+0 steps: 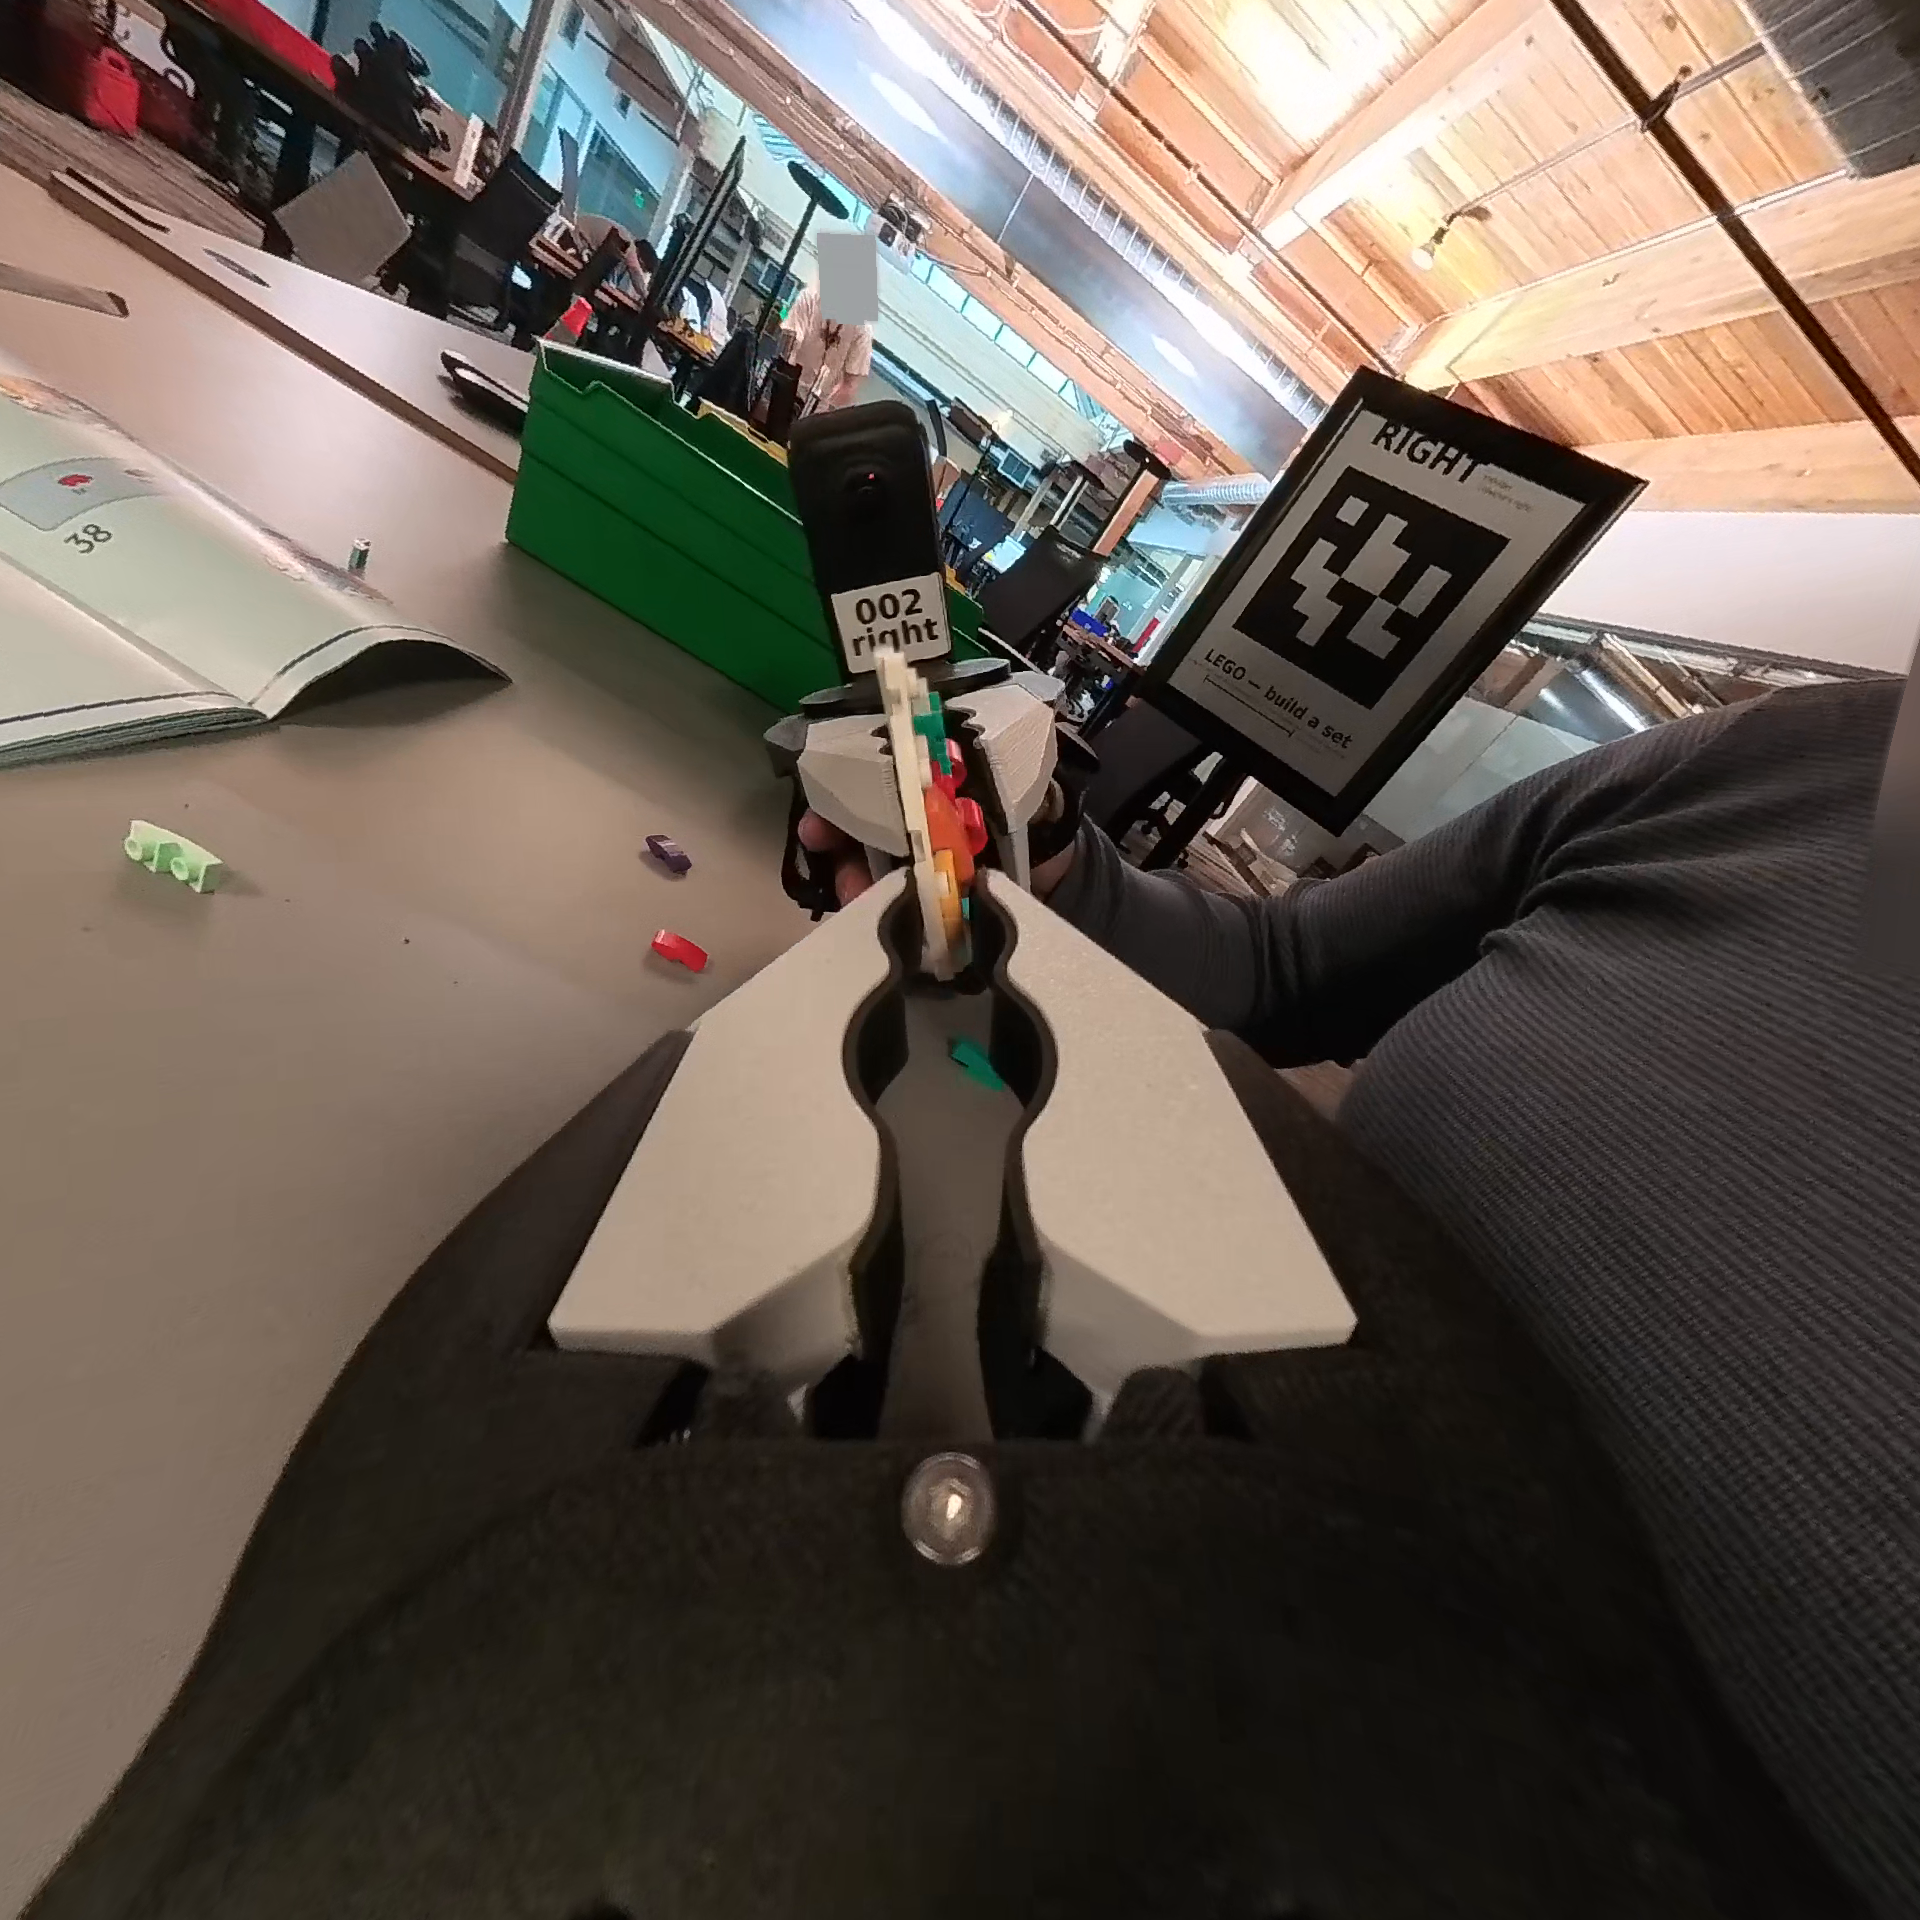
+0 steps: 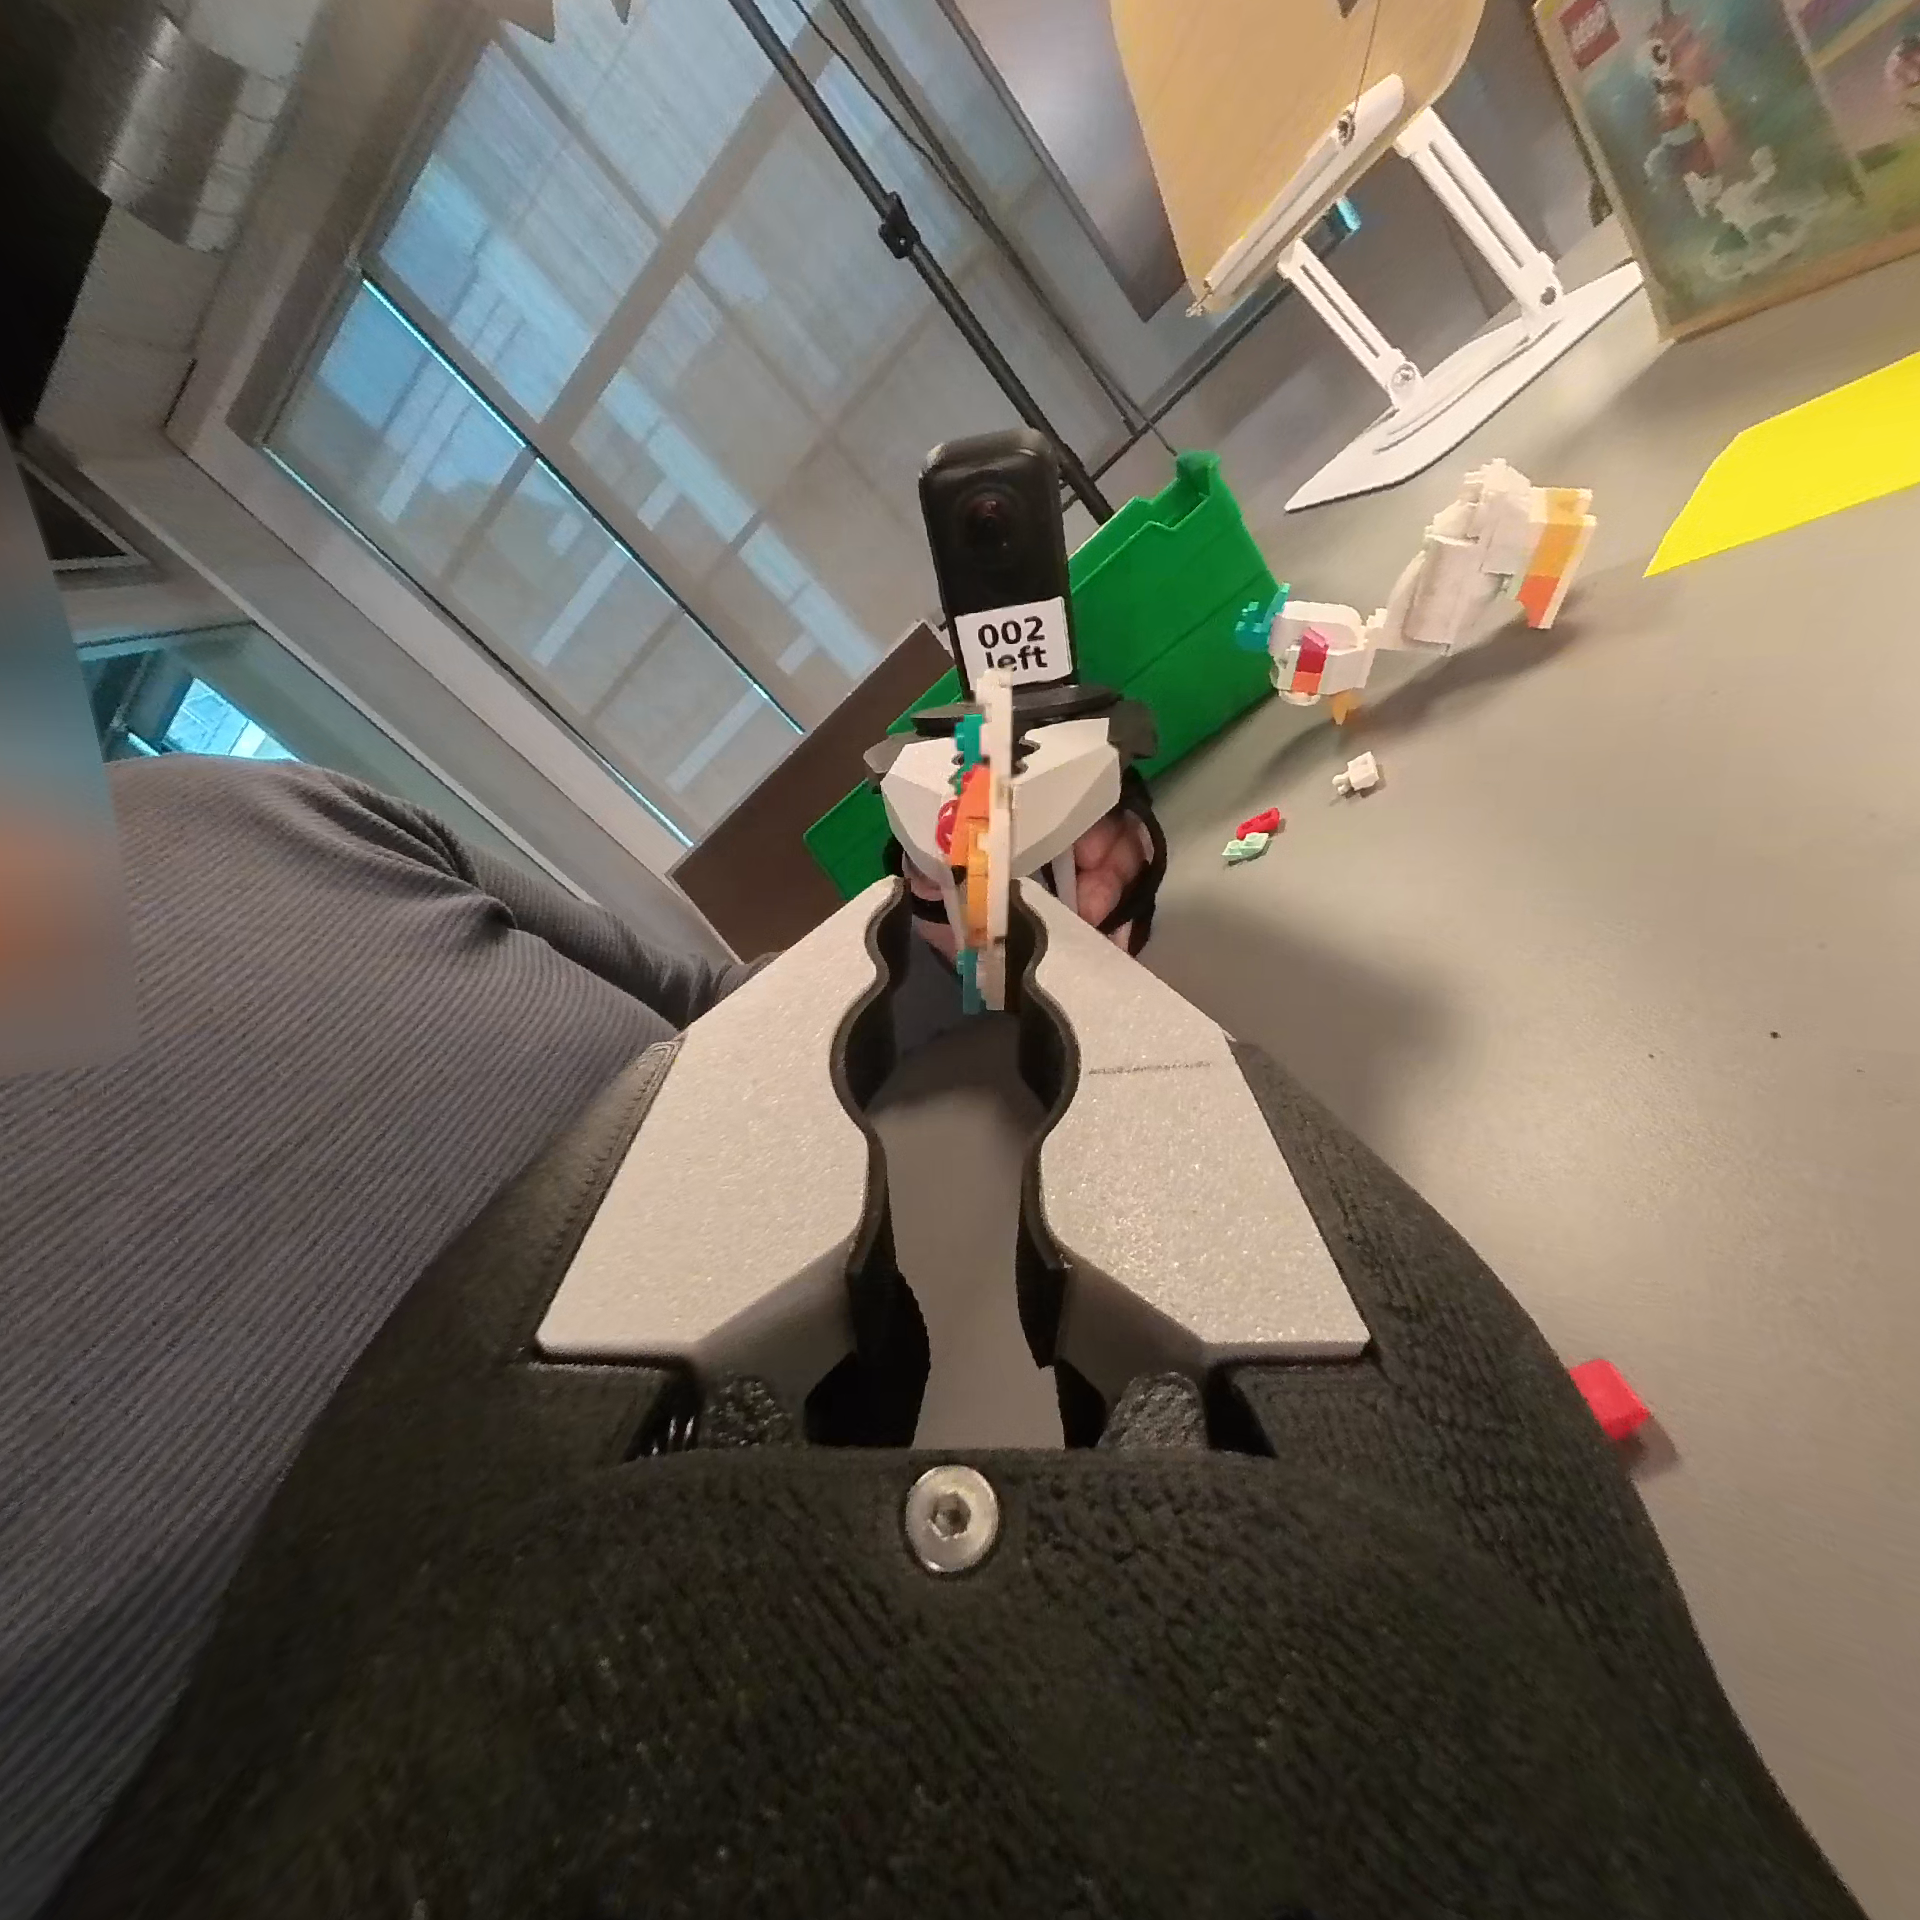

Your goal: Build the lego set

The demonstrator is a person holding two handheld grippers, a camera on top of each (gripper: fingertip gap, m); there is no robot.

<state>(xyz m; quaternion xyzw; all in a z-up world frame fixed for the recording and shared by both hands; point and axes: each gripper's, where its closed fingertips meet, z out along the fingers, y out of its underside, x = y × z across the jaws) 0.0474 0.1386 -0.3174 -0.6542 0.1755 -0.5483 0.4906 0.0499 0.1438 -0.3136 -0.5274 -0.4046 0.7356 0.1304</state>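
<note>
I have the flat white plate stacked with orange, red and teal bricks (image 1: 928, 831) pinched edge-on between both tools, left tool (image 1: 948, 940) and right tool (image 2: 961, 951) each clamped on one end, above the grey table (image 1: 364, 1039), which steadies it for pressing.

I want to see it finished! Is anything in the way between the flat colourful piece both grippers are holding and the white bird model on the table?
Nothing visible. The flat piece is held by both grippers above bare table; loose bricks lie near the bird model.
</note>
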